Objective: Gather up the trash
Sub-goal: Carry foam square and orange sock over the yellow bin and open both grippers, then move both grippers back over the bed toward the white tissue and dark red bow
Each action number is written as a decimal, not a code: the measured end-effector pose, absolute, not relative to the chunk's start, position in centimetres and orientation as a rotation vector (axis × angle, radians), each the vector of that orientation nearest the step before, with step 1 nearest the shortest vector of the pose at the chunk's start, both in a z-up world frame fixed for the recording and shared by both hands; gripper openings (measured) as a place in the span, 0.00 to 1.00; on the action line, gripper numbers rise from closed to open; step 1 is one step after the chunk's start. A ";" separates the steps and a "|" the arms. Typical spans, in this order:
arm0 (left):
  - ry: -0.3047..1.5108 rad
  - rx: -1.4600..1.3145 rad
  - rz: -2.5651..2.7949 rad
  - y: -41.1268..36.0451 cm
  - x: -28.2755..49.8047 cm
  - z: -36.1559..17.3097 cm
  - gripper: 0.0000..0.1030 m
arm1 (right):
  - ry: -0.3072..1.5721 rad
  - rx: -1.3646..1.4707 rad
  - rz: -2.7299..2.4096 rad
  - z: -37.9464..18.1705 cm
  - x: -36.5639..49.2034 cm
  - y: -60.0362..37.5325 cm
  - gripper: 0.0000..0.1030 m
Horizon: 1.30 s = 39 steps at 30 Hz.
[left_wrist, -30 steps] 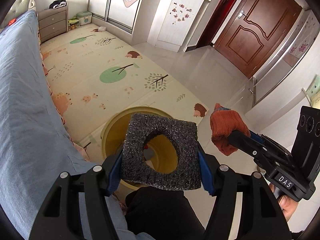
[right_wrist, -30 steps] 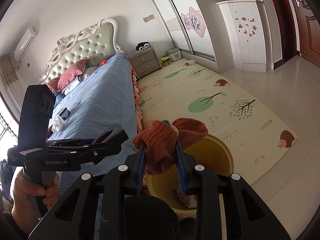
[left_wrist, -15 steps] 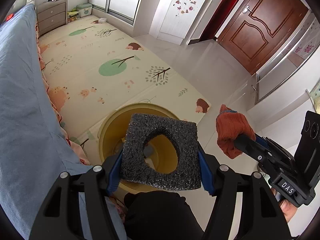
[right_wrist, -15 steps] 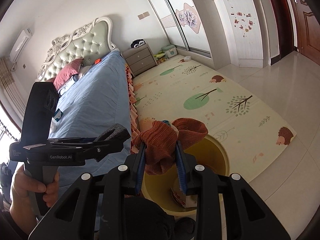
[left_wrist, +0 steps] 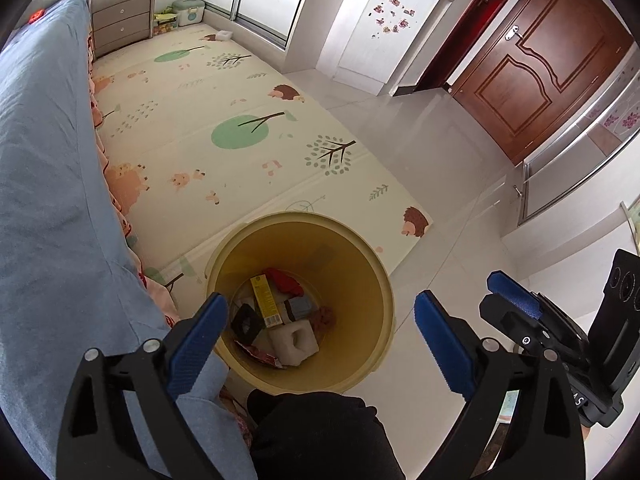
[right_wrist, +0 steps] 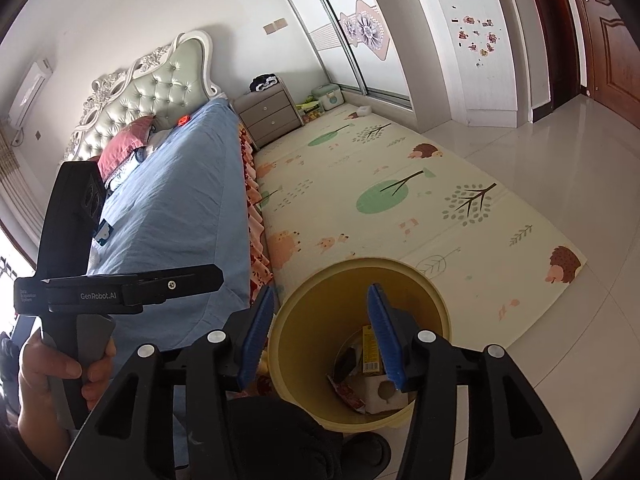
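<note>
- Left tool [left_wrist: 320, 332] and right tool [right_wrist: 322, 336] are angling down over one yellow bin [left_wrist: 372, 280], jaws opening, nothing between them.
- One hand [right_wrist: 52, 376] is gripping a handle.

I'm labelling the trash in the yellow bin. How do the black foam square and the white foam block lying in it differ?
Colour: the black foam square is dark charcoal, while the white foam block is pale.
Place: the black one leans by the side of the yellow bin nearest the bed; the white one lies nearer the middle.
Thickness: the black one looks like a thin slab, the white one chunkier.
Both have a hole through the middle.
</note>
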<state>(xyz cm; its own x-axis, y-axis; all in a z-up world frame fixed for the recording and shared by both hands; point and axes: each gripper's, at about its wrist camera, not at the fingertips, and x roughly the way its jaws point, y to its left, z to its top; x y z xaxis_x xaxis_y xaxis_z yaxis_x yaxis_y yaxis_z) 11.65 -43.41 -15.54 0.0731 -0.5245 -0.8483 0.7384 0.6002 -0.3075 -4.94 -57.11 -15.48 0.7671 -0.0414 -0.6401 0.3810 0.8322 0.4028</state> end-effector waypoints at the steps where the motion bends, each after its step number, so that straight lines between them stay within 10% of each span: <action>1: 1.151 0.227 -0.963 -43.4 11.6 -15.5 0.91 | 0.663 0.544 -0.242 -15.4 -5.0 -57.1 0.47; 21: 1.035 0.195 -0.929 -39.1 11.0 -12.2 0.91 | 0.626 0.495 -0.188 -12.5 -4.3 -54.5 0.47; 39: 0.864 0.092 -0.623 -20.1 14.5 -7.0 0.93 | 0.623 0.330 0.114 -8.1 5.2 -41.5 0.47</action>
<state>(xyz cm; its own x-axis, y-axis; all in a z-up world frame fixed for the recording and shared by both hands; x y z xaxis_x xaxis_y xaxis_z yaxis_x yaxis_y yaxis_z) 14.53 -20.15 -7.01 0.4846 -0.4751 -0.7345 0.5474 0.8196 -0.1690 5.20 -41.54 -8.13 0.8075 0.2033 -0.5537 -0.0060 0.9415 0.3370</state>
